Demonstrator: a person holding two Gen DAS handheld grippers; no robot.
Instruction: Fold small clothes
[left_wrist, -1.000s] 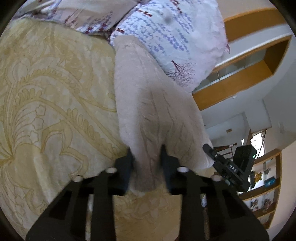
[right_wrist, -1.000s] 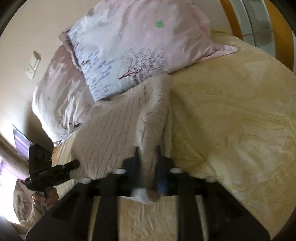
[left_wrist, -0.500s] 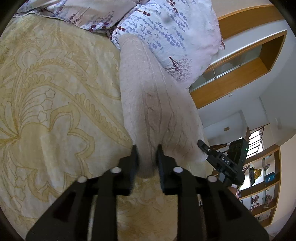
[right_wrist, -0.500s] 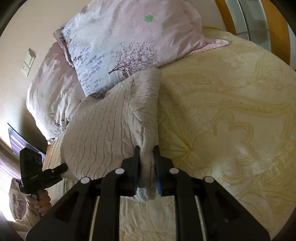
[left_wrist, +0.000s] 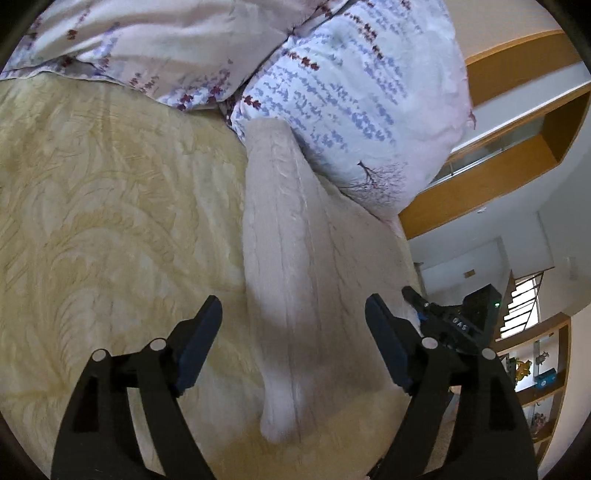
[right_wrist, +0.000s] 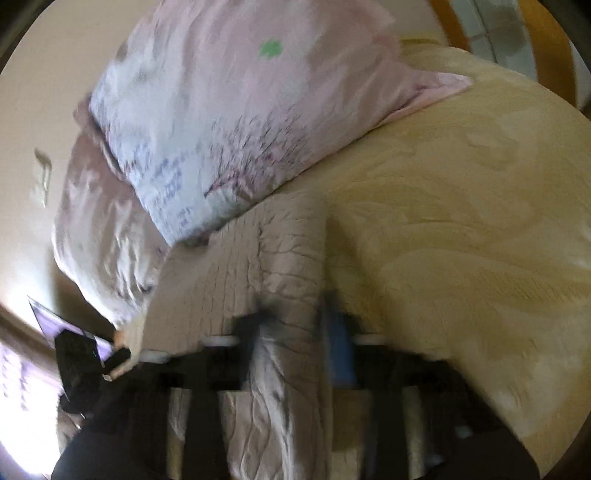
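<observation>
On the bed (left_wrist: 110, 221), left tongs (left_wrist: 291, 332) have just opened, releasing the sweater (left_wrist: 295, 277); right tongs (right_wrist: 291, 332) have just been closing and clamp its fold.

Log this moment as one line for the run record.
task: fold small clothes | left hand-held gripper: just opened, knit garment released on bedspread | right hand-held gripper: shut on garment fold

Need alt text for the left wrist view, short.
Left gripper, jaws wide open, hovers over a folded beige knit garment lying on a yellow patterned bedspread. Floral pillows sit behind; the right gripper shows at right.
</observation>
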